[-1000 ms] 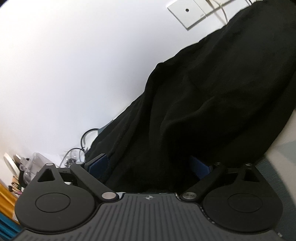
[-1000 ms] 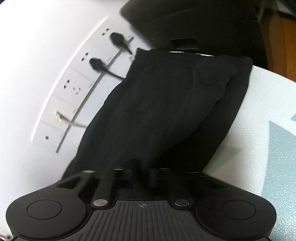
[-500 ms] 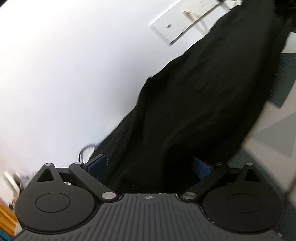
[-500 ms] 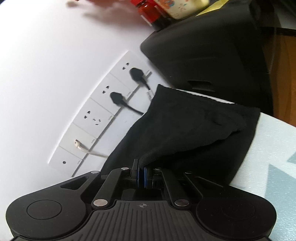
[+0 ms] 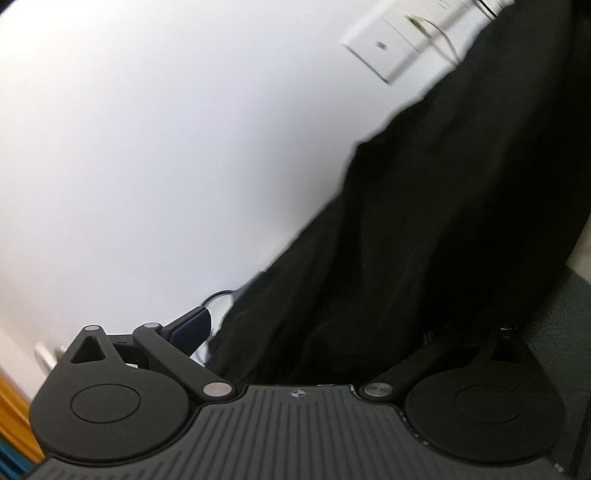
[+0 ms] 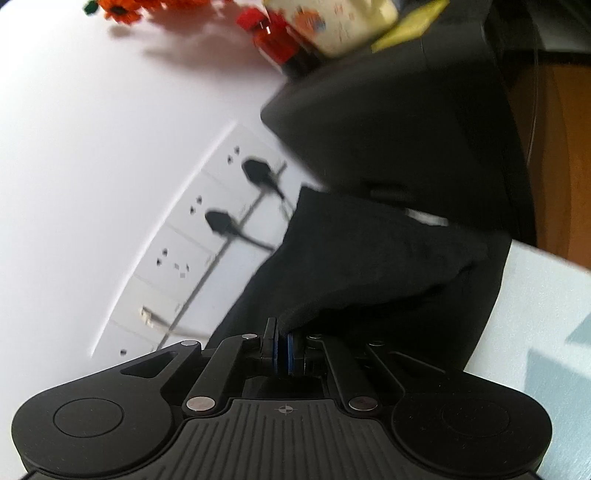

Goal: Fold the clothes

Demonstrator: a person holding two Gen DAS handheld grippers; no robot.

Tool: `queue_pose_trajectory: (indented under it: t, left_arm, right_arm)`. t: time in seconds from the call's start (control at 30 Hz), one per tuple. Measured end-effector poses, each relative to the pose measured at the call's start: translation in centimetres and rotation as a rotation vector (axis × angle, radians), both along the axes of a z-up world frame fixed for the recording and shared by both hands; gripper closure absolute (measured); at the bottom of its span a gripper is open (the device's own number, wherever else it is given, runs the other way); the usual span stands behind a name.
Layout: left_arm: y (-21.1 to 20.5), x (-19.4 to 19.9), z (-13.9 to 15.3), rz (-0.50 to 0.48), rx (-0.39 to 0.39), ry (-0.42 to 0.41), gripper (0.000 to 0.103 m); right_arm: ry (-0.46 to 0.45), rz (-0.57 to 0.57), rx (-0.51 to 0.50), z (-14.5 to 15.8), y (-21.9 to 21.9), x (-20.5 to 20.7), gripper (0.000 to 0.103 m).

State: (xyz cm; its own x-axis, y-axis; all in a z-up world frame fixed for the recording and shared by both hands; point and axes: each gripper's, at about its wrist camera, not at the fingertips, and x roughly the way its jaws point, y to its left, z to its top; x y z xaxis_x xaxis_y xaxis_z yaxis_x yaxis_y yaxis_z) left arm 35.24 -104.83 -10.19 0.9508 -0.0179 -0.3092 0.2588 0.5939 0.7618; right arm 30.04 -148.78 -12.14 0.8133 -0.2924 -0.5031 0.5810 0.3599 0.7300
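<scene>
R gripper (image 6: pixel 281 349) jaws pinch black garment (image 6: pixel 369 266); containers blurred.

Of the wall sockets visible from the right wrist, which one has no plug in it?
The third white wall socket down the row: its holes are bare, while the two above it each hold a black plug.

black ribbed tool (image 6: pixel 281 350) with blue pads (image 6: pixel 290 350), silver screws.

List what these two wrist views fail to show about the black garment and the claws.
- Left wrist view: black fabric garment covers the left claw's right finger; grip unclear.
- Right wrist view: right claw pinches the cloth; its far edge is cut off by dark bulk behind.
- Red and orange items: blurred.
</scene>
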Motion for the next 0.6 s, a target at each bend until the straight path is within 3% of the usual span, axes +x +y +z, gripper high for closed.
queue_pose_trajectory:
  t: [0.07, 0.17, 0.23, 0.4, 0.47, 0.6]
  left_arm:
    - [0.4, -0.5, 0.9, 0.007, -0.030, -0.028, 0.003]
    - [1.8, -1.2, 2.3, 0.052, -0.177, -0.022, 0.003]
    - [1.9, -2.4, 2.4, 0.062, -0.223, -0.024, 0.003]
    - [2.3, -3.6, 0.0, 0.037, -0.214, 0.006, 0.003]
    - [2.0, -3.8, -1.5, 0.007, -0.157, 0.059, 0.003]
    - [1.4, -5.6, -1.2, -0.109, -0.143, -0.006, 0.002]
  right_arm:
    - [0.036, 0.012, 0.008, -0.5, 0.3, 0.2, 0.099]
    - [0.065, 0.006, 0.052, -1.3, 0.4, -0.1, 0.099]
    - [0.077, 0.013, 0.055, -1.4, 0.8, -0.5, 0.099]
    - [0.076, 0.010, 0.000, -0.7, 1.9, -1.4, 0.099]
    - [0.089, -0.003, -0.002, -0.8, 2.0, -1.7, 0.099]
    - [0.153, 0.013, 0.032, -1.9, 2.2, -1.5, 0.099]
